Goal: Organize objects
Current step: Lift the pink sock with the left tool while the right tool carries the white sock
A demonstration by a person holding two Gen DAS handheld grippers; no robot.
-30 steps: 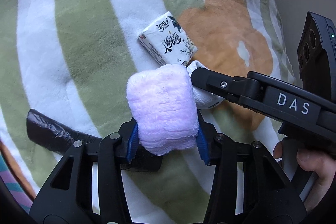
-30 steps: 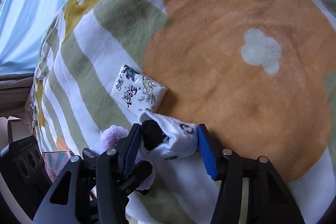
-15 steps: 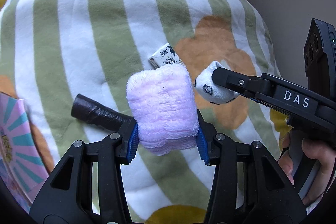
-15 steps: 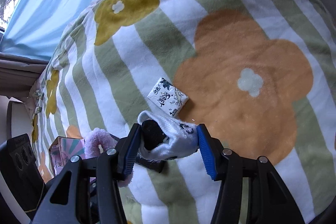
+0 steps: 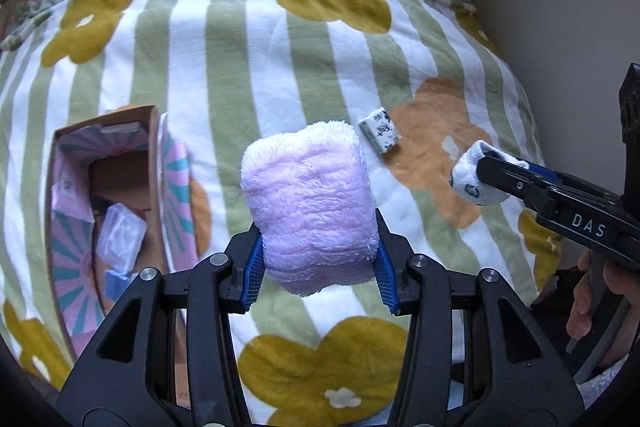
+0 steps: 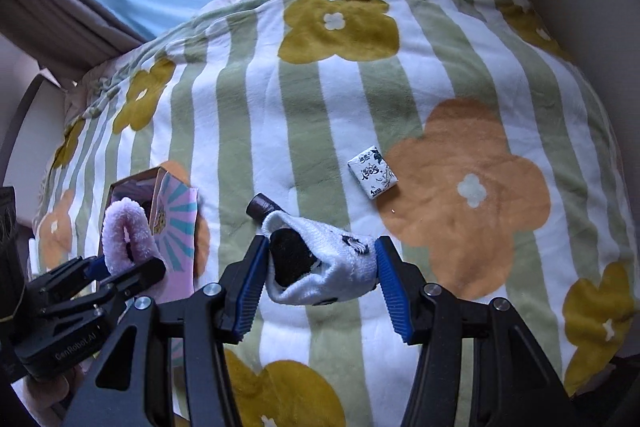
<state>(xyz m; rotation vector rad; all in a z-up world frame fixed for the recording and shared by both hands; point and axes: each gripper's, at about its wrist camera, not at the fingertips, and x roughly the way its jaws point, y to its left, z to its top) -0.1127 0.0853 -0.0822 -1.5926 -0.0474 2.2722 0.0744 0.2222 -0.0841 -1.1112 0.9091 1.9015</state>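
While each gripper clamps a rolled sock, the box [image 5: 108, 211] lies left of the left gripper [image 5: 318, 267], the nearer one.

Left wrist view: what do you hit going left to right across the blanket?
Open cardboard box → fluffy pink sock held in the left gripper → tissue pack → white sock held in the right gripper.
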